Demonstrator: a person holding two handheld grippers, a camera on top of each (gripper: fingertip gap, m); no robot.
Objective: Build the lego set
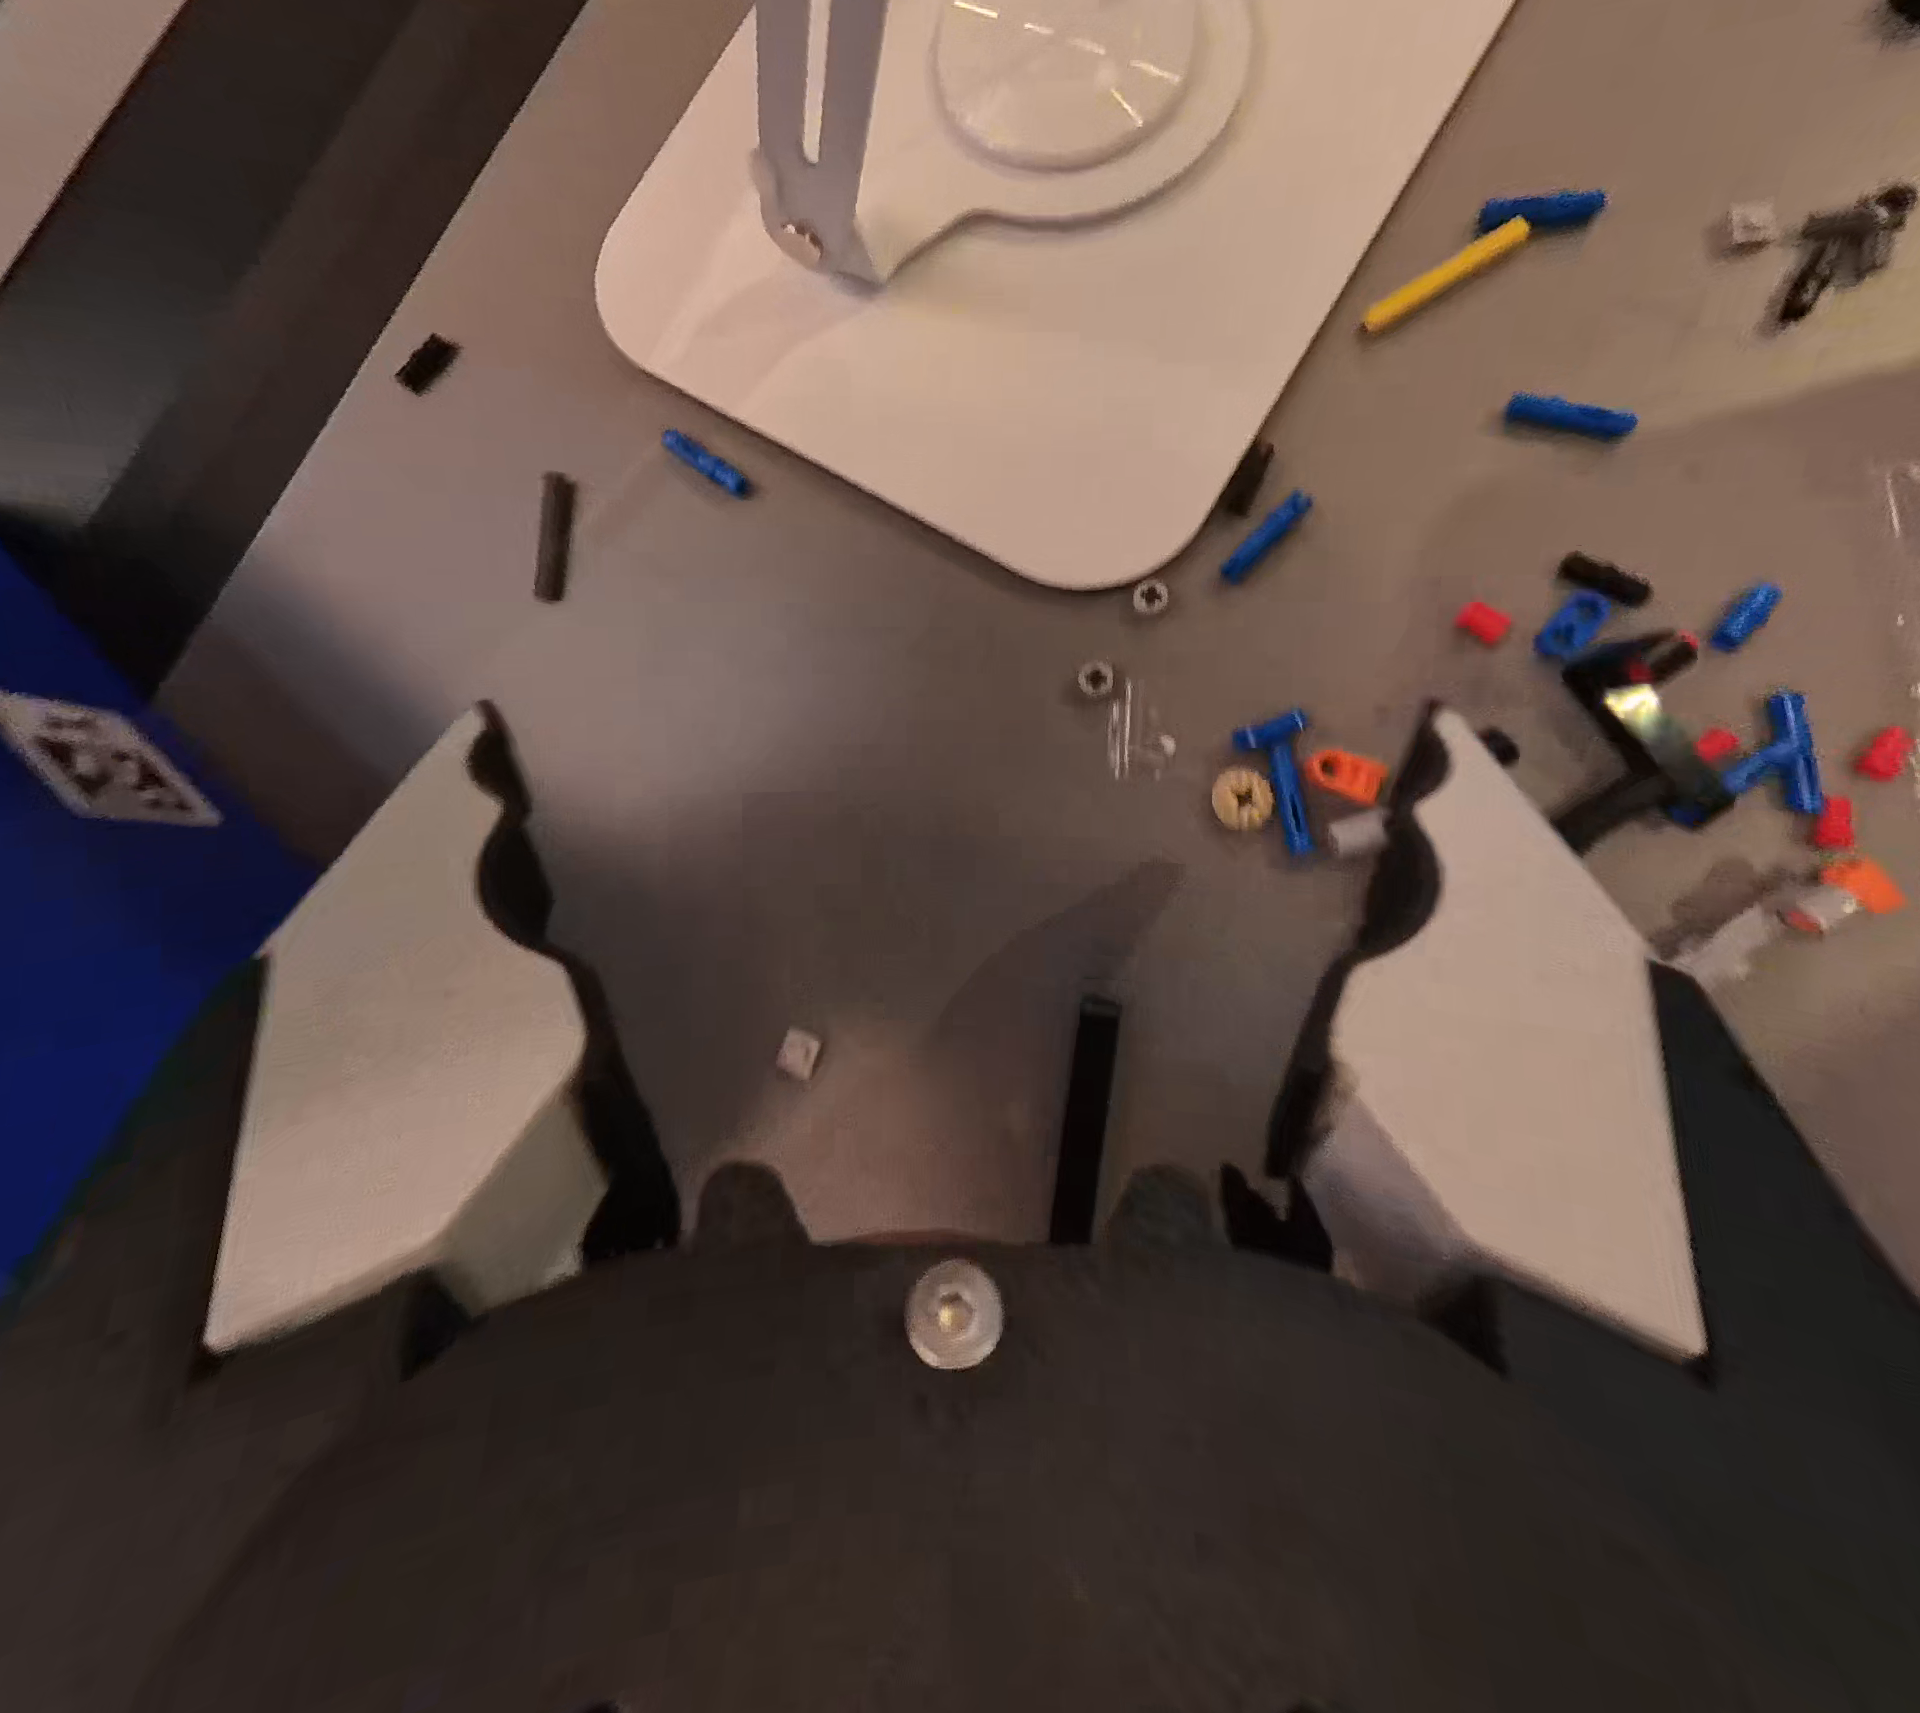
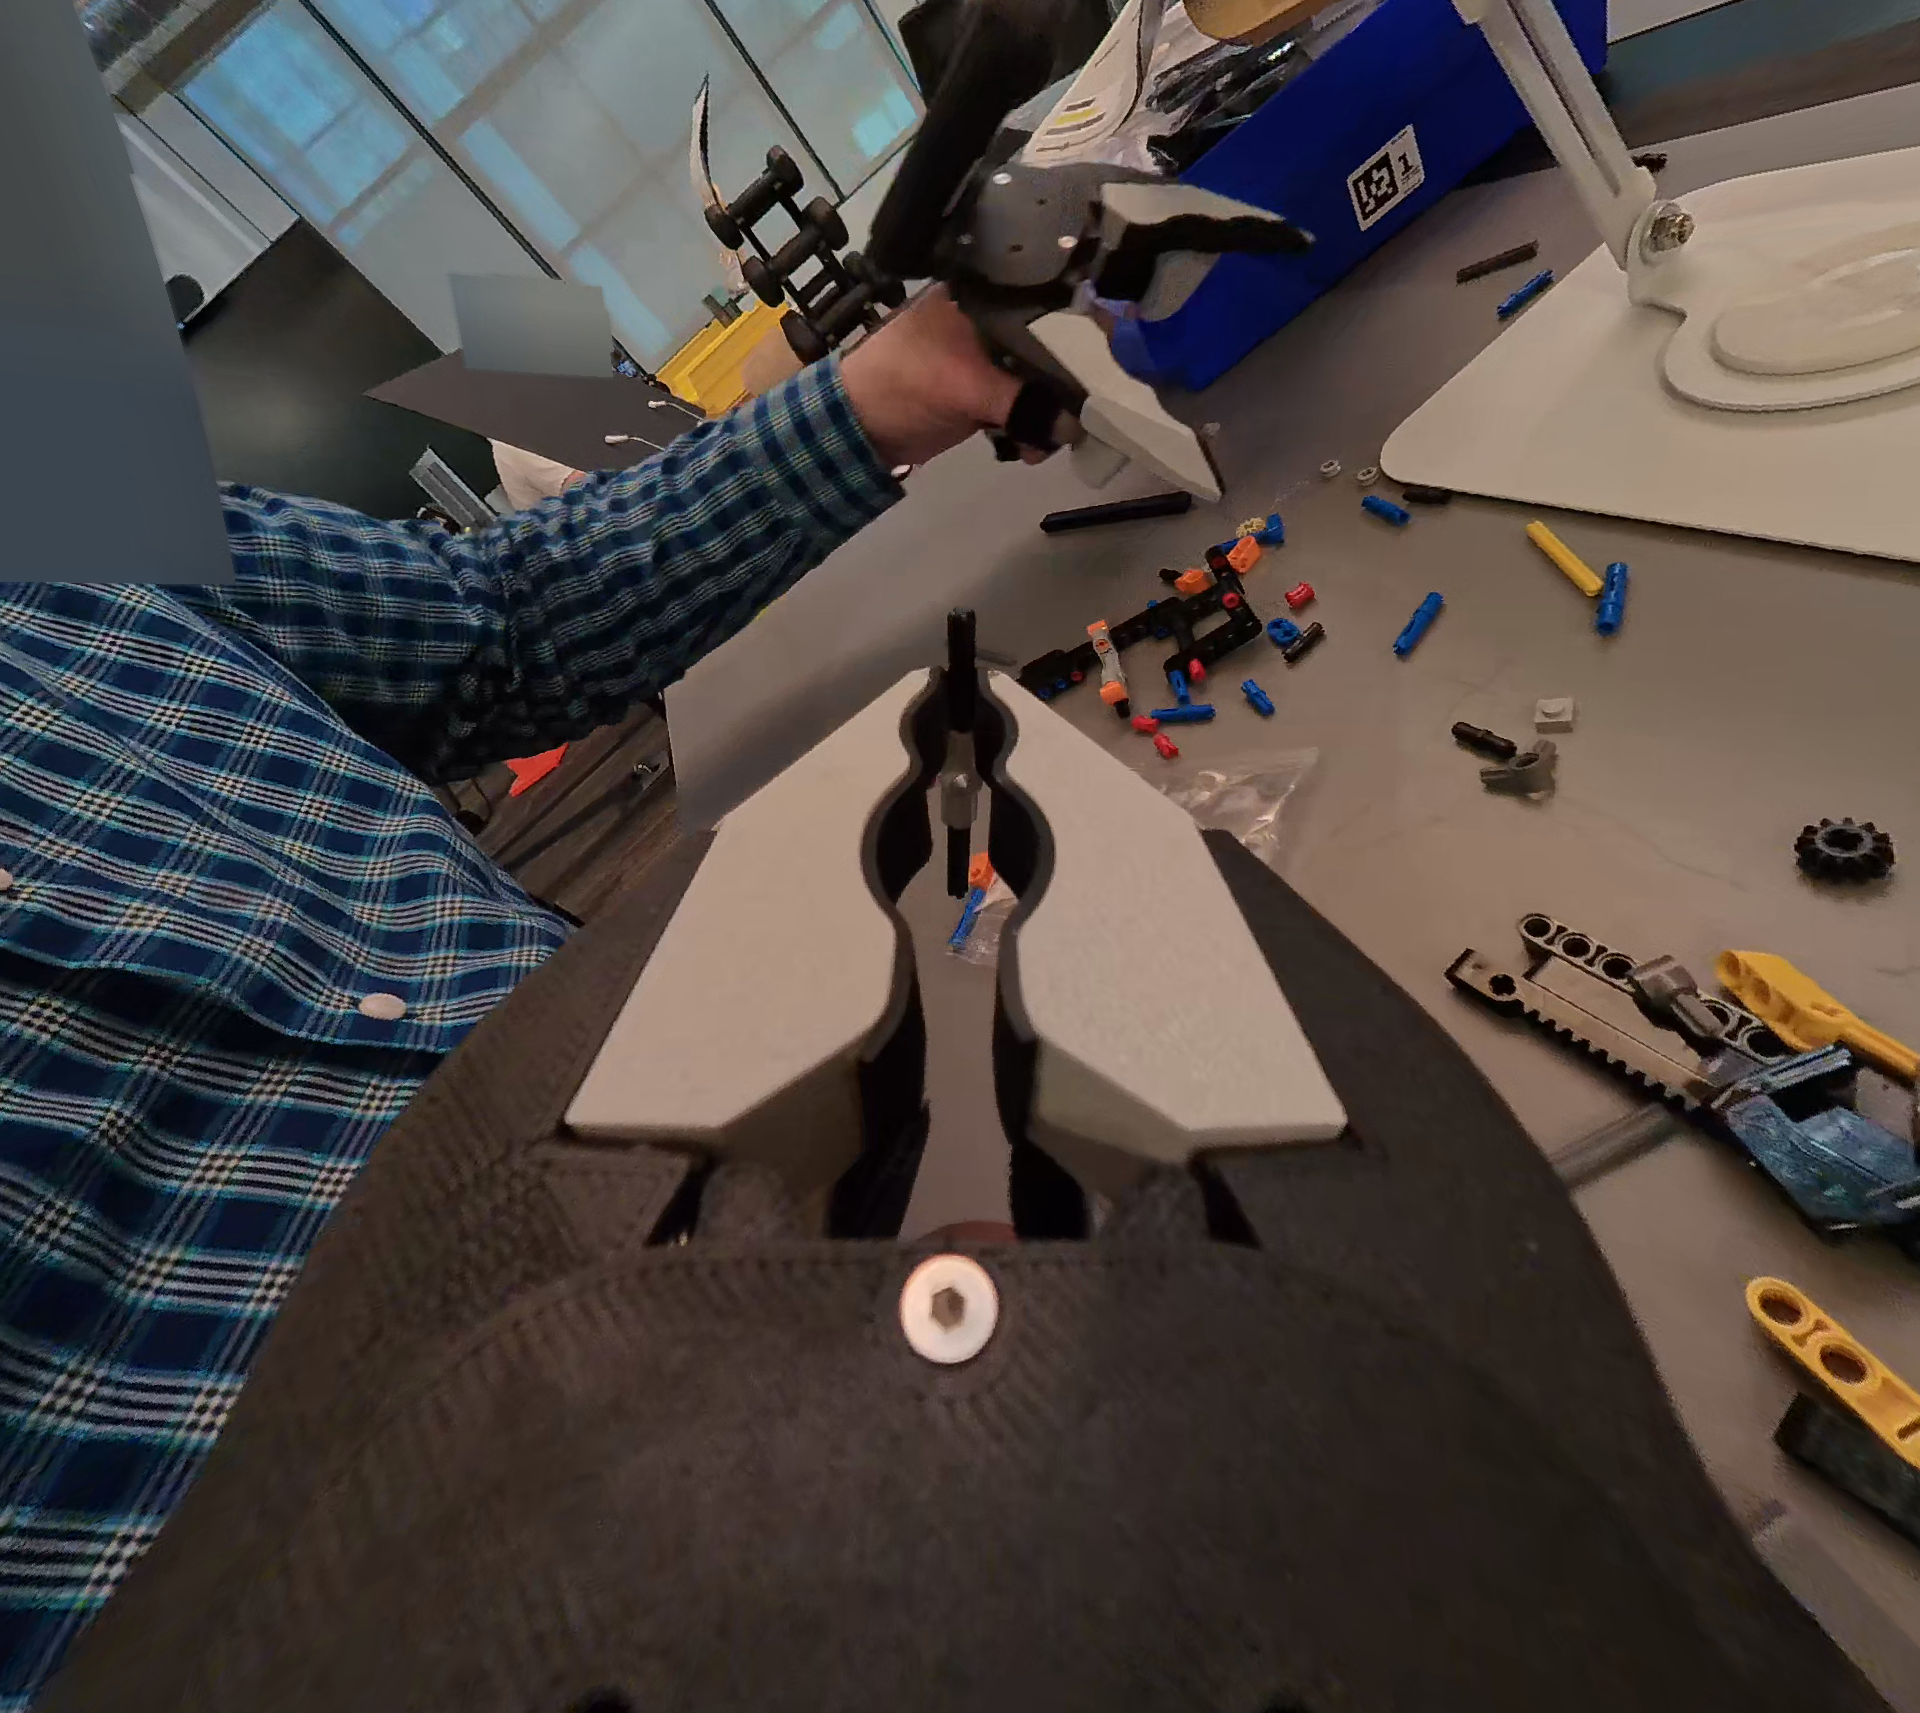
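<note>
My right gripper [image 2: 961, 689] is shut on a thin black axle [image 2: 960, 645] that carries a small grey bush [image 2: 957, 793]. The axle stands upright between the fingertips, above the table's near edge. My left gripper [image 1: 961, 728] is open wide and empty, low over the grey table. Another black axle [image 1: 1091, 1113] and a small grey stud piece [image 1: 798, 1053] lie on the table between its fingers. In the right wrist view the left gripper [image 2: 1247, 364] shows open, held by a hand, just above that lying axle [image 2: 1117, 512].
Several loose blue, red, orange and black pieces [image 2: 1195, 624] lie mid-table, right of the left gripper [image 1: 1662, 728]. A partly built assembly with a toothed rack and yellow beams [image 2: 1662, 1019], a black gear [image 2: 1842, 851], a white stand base [image 1: 1039, 313] and a blue bin [image 2: 1351, 188] surround them. The black gear [image 2: 1842, 851] is about 15 cm from my right fingertips.
</note>
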